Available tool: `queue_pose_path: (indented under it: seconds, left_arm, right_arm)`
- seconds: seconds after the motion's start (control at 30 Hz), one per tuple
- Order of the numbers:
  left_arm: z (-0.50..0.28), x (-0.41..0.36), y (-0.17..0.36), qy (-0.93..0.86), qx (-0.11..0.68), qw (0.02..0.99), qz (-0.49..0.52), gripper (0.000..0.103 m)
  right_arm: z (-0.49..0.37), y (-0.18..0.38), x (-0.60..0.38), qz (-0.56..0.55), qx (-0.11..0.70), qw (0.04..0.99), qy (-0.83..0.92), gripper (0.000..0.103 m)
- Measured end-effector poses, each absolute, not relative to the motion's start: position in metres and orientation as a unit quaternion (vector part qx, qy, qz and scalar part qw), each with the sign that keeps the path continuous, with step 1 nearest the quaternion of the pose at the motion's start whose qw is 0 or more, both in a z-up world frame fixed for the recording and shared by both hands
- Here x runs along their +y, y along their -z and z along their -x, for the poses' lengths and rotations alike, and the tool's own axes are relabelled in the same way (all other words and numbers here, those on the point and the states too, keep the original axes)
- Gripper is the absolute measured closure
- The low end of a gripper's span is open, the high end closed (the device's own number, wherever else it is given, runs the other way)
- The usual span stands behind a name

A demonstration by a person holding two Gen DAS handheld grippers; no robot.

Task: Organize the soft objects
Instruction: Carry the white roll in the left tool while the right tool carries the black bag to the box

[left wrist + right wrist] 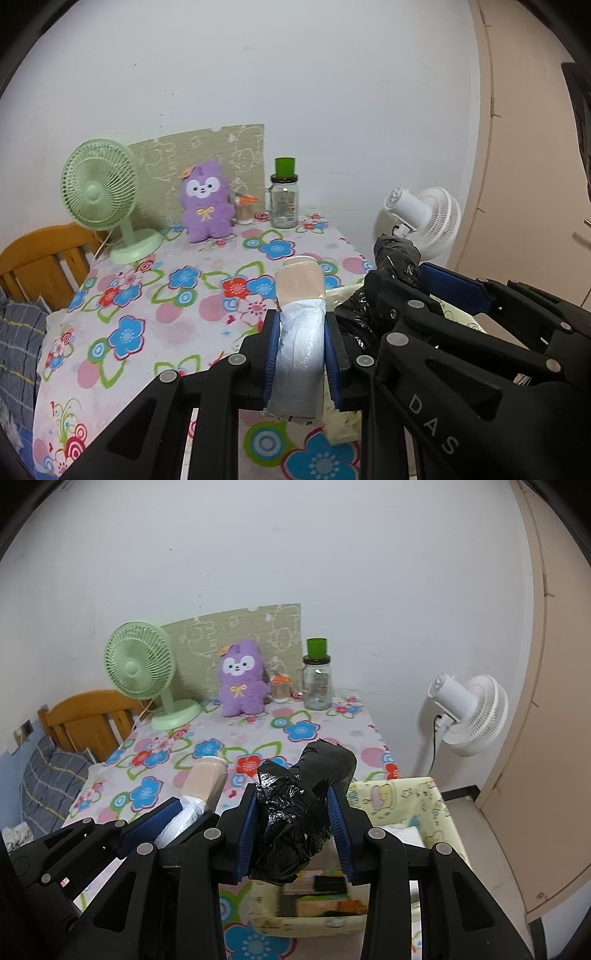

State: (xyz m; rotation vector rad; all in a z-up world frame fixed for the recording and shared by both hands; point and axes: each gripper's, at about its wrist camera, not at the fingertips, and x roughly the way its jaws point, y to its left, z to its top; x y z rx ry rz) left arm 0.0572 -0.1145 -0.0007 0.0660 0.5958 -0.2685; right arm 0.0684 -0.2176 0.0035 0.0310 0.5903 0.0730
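Left claw (301, 354) clamped on pale roll (301, 314), right claw (295, 834) on black roll (299, 812) — both aloft near yellow bin (436, 812); neither stowed yet.

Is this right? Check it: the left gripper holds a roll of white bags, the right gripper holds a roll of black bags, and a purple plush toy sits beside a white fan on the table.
One thing is wrong. The fan on the table beside the purple plush toy is green, as the right wrist view shows. The left gripper does hold the roll of white bags, the right gripper the roll of black bags.
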Motion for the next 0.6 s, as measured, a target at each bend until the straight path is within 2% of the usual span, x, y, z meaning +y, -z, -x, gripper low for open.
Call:
queue_pose_path:
  seconds: [0.6]
  left_arm:
    - [-0.091,-0.167,0.019,0.168,0.31,0.935,-0.041,0.081]
  right_arm:
    - [-0.094,0.014,-0.271,-0.03,0.303,0.953,0.003,0.062]
